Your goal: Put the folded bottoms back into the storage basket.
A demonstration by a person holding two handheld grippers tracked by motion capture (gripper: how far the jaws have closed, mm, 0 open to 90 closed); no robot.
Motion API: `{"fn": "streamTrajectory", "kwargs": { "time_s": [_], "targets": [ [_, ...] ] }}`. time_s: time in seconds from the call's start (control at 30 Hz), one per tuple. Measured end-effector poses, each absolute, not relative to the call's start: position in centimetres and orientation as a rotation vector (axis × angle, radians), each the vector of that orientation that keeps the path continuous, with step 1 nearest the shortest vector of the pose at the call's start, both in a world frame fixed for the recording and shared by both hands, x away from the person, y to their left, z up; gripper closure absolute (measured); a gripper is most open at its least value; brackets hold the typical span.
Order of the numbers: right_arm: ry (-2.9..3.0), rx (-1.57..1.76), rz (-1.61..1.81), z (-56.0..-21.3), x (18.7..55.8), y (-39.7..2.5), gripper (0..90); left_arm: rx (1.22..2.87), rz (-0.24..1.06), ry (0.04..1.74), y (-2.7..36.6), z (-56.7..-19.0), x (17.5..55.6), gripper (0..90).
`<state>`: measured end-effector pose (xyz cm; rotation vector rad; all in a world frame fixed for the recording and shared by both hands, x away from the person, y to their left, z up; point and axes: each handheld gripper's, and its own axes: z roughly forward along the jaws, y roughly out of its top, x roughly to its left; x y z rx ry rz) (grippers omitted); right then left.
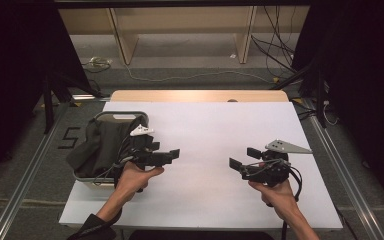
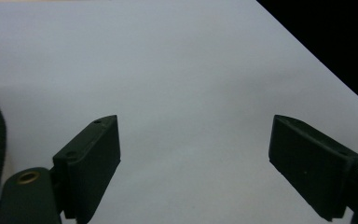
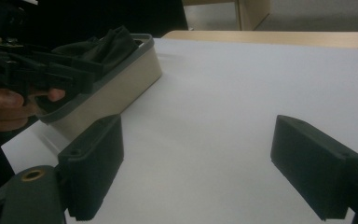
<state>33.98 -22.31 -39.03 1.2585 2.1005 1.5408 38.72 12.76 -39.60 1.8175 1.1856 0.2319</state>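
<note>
High view: at the left of the white table surface stands a beige basket with a grey rim, holding dark clothing that is heaped above the rim and drapes over its left edge. Just right of the basket, the person's left hand holds the left gripper above the table, its jaws pointing right and set apart with nothing between them. A bare stretch of table separates it from the right gripper, held in the right hand at the right of the table; its jaws point left and are likewise spread and empty, and its grey three-cornered plate lies on top.

Left gripper view: the two black jaws stand wide apart over the bare white surface; an edge of dark fabric enters at the far left.

Right gripper view: the jaws are spread over the white surface, gripping nothing. Beyond them, at upper left, the basket with its clothing sits near the table's edge, and the left gripper hovers just in front of it, well apart from the right gripper.
</note>
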Motion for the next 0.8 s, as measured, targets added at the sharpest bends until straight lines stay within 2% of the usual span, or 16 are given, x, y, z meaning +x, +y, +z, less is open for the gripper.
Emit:
{"fn": "streamTrajectory", "kwargs": {
  "time_s": [0.8],
  "targets": [
    [2.033,1.19,1.556,-39.7,31.7,-23.0,17.3,1.79,0.285,0.923,11.4,-40.7,35.2,15.4]
  ]
}}
